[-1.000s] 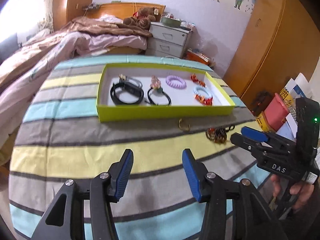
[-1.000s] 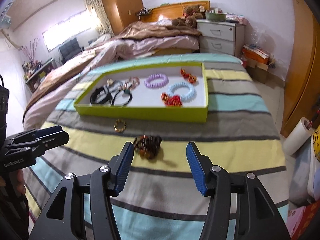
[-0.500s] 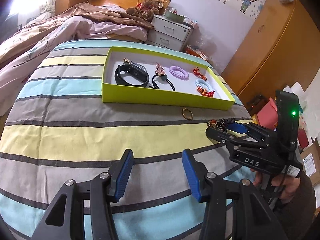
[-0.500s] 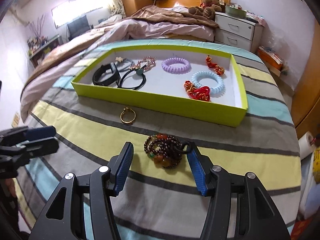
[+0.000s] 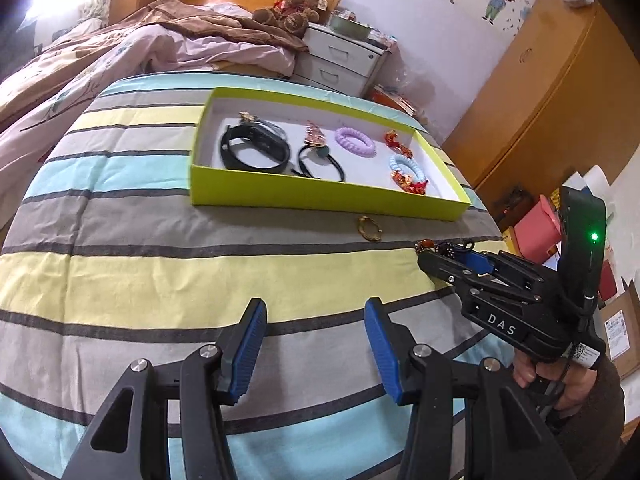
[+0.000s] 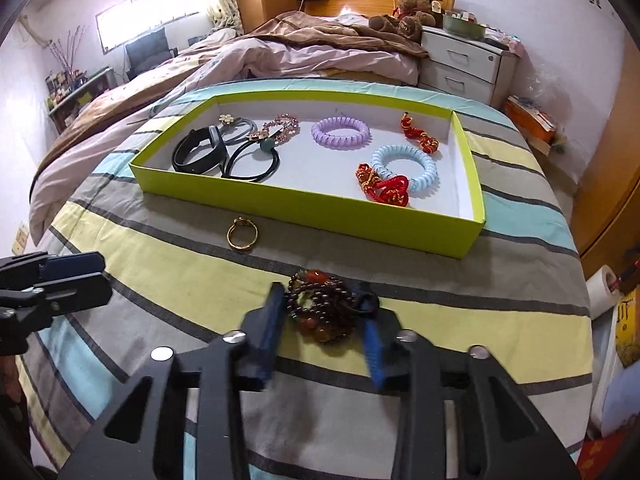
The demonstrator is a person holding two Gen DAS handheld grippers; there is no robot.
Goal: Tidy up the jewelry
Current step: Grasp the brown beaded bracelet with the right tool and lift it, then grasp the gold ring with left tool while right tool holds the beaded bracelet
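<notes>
A striped bedspread (image 6: 500,332) in grey, yellow and blue covers the near surface. Beyond it lies a bed with a rumpled pink and brown quilt (image 6: 304,52). Right of the quilt, brown teddy bears (image 6: 404,20) sit beside a white drawer unit (image 6: 468,64)

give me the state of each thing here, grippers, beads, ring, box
right gripper: closing around the beads, not clearly clamped
left gripper: open, holding nothing
bead bracelet: bunched on the bedspread, between the right fingers
gold ring: loose on the bedspread, outside the box
green box: open, no lid, hair ties and bracelets inside
</notes>
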